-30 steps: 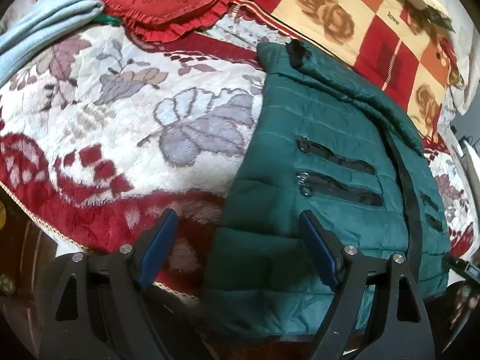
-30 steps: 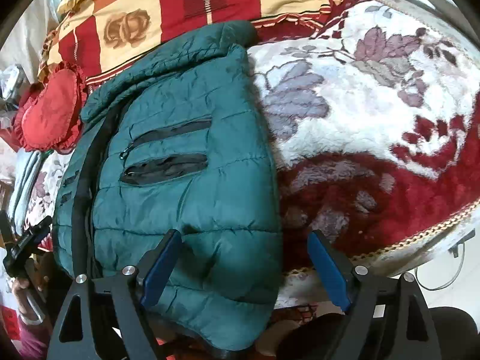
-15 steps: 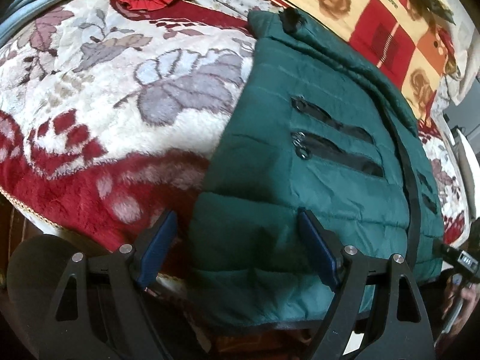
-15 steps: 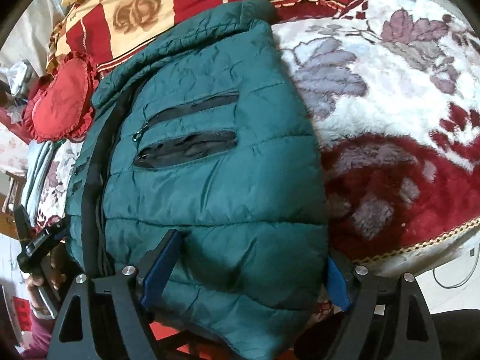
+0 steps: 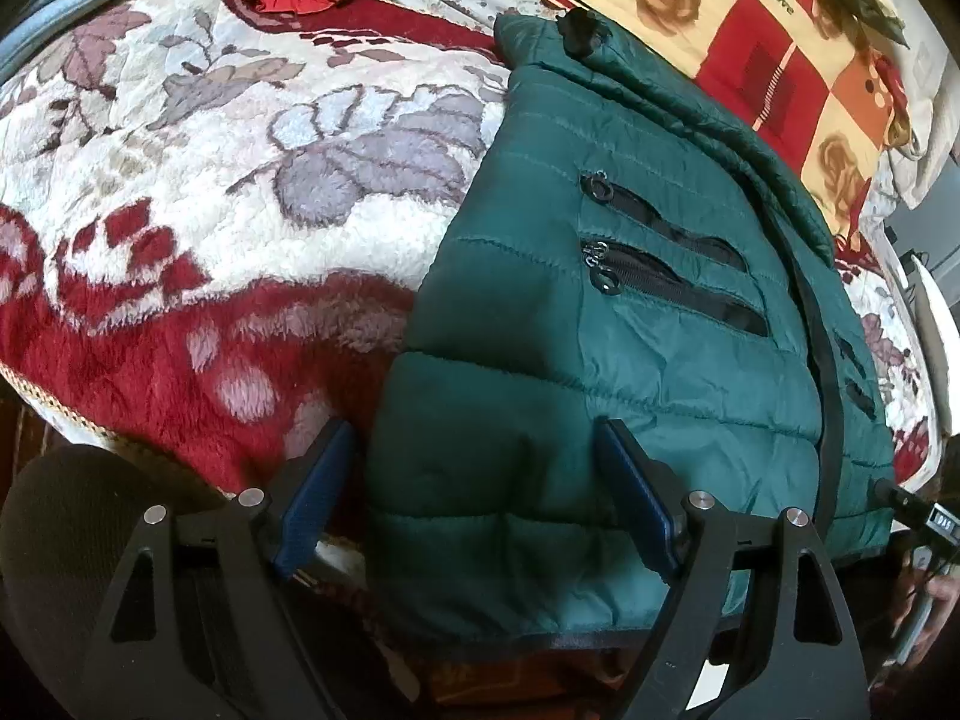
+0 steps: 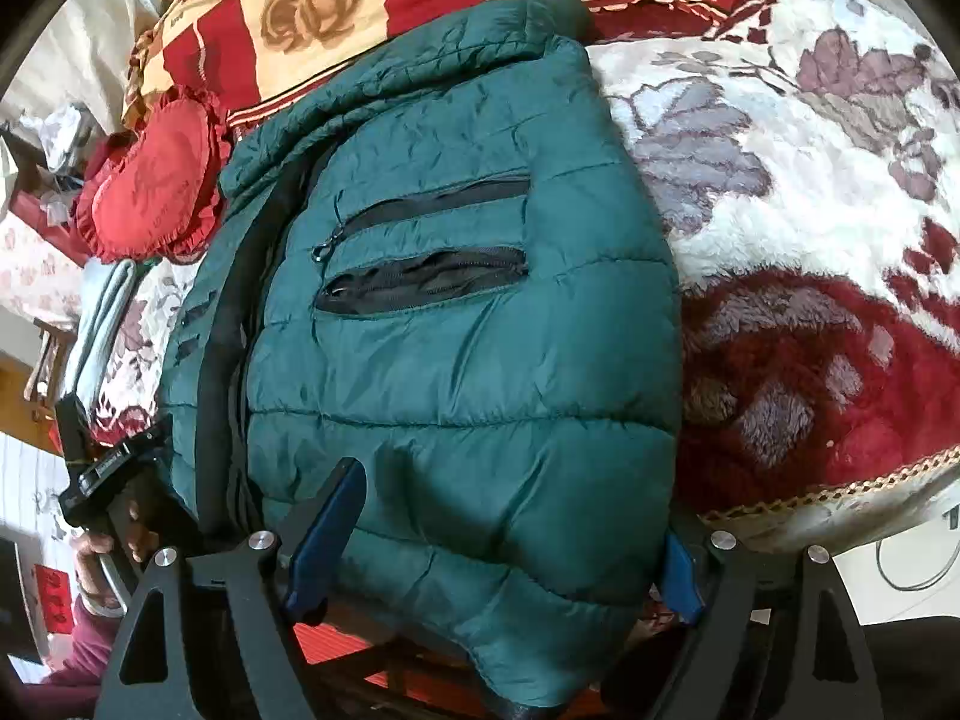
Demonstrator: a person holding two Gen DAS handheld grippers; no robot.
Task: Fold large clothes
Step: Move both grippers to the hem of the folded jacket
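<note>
A dark green quilted puffer jacket (image 5: pixel 630 312) lies front up on a floral red and white blanket (image 5: pixel 210 192), its hem hanging over the near bed edge. Two black zip pockets show on each front half. My left gripper (image 5: pixel 480 498) is open, its blue pads on either side of the jacket's left hem corner. In the right wrist view the same jacket (image 6: pixel 456 360) fills the middle, and my right gripper (image 6: pixel 498 540) is open around the right hem corner. The far blue pad (image 6: pixel 681 576) is partly hidden behind the fabric.
A red heart-shaped ruffled cushion (image 6: pixel 150 180) and a folded pale blue cloth (image 6: pixel 102 324) lie at the blanket's far left. A red and yellow rose-patterned quilt (image 5: pixel 750 30) lies behind the jacket. The blanket's braided edge (image 6: pixel 840 486) marks the bed's front edge.
Both grippers have moved inward and forward over the hem. Each now has a bottom corner of the jacket between its open pads, where before they stood mostly beside it.
</note>
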